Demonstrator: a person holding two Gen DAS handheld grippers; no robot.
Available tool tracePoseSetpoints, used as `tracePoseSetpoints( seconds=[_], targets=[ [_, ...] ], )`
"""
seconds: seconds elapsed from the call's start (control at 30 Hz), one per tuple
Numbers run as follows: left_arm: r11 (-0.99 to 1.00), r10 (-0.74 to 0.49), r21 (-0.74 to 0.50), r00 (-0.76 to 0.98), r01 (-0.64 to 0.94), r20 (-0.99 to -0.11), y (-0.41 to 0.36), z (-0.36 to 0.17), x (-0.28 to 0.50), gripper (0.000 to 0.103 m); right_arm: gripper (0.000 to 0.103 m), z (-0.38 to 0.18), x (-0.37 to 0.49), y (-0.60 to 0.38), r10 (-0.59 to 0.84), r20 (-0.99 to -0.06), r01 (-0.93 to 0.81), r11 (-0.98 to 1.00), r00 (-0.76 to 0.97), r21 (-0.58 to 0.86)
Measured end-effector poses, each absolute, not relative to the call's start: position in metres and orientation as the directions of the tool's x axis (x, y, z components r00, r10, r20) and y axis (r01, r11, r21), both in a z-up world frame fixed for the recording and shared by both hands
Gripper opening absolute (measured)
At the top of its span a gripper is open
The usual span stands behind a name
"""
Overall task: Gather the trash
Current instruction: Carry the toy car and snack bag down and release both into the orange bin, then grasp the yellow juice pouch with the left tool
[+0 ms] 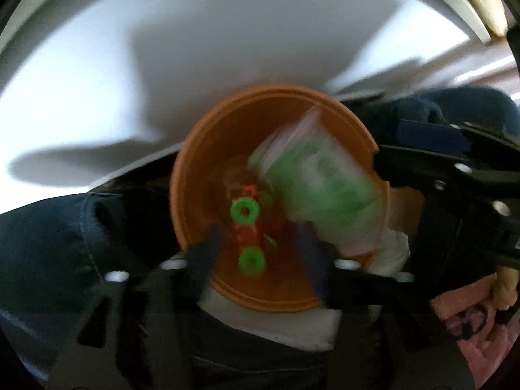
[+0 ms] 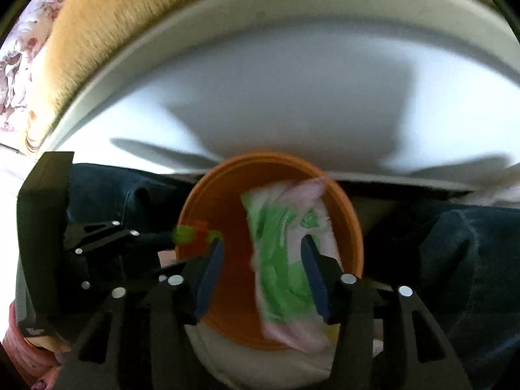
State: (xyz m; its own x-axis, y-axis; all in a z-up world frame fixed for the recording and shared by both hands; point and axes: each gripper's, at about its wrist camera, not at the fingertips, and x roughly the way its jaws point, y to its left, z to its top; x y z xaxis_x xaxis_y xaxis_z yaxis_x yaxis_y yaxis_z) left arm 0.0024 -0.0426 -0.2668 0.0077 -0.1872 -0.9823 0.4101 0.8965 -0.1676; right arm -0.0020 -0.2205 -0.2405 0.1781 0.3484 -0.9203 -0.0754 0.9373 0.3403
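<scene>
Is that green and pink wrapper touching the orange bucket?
Cannot tell. Both wrist views show the green and pink wrapper over the orange bucket mouth, but motion blur hides any contact or gap.

Bright daylight, hard shadows on the white surface (image 1: pixel 227 32), motion blur throughout.

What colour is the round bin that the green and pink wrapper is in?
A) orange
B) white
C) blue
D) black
A. The bin has an orange wall and rim in both wrist views, and the green and pink wrapper sits inside its opening, next to a small toy with green wheels.
</scene>
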Motion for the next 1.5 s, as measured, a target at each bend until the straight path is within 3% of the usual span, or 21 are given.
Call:
tracePoseSetpoints(
  seconds=[0.3,0.7,0.83,0.9,0.97,1.2,1.5],
  targets=[
    [0.925,-0.211,-0.178,0.064,0.336,-0.975,-0.039,-0.258,0.016,0.068,0.064,-0.215,-0.01,-0.243,0.318,-0.912,-0.049,0.947,0.26,0.316],
    [0.909,-0.26,-0.126,0.306,0.397,-0.916,-0.038,-0.193,0.01,0.068,0.073,-0.159,-0.015,-0.254,0.264,-0.856,-0.059,0.962,0.445,0.267],
    [0.909,-0.286,-0.095,0.443,0.405,-0.85,-0.032,-0.149,0.013,0.082,0.075,-0.134,-0.019,-0.259,0.26,-0.818,-0.061,0.962,0.513,0.268],
    [0.913,-0.288,-0.076,0.501,0.4,-0.816,-0.031,-0.131,0.019,0.084,0.076,-0.123,-0.021,-0.26,0.26,-0.799,-0.066,0.961,0.541,0.268],
    [0.923,-0.276,-0.059,0.548,0.38,-0.789,-0.029,-0.115,0.03,0.088,0.077,-0.115,-0.023,-0.261,0.263,-0.785,-0.072,0.96,0.56,0.271],
    [0.967,-0.153,0.036,0.688,0.252,-0.71,-0.015,-0.078,0.088,0.088,0.078,-0.103,-0.027,-0.257,0.286,-0.762,-0.095,0.954,0.581,0.285],
    [0.979,-0.049,0.102,0.686,0.177,-0.726,-0.017,-0.078,0.181,0.089,0.078,-0.103,-0.027,-0.256,0.29,-0.762,-0.095,0.952,0.58,0.29]
  ],
)
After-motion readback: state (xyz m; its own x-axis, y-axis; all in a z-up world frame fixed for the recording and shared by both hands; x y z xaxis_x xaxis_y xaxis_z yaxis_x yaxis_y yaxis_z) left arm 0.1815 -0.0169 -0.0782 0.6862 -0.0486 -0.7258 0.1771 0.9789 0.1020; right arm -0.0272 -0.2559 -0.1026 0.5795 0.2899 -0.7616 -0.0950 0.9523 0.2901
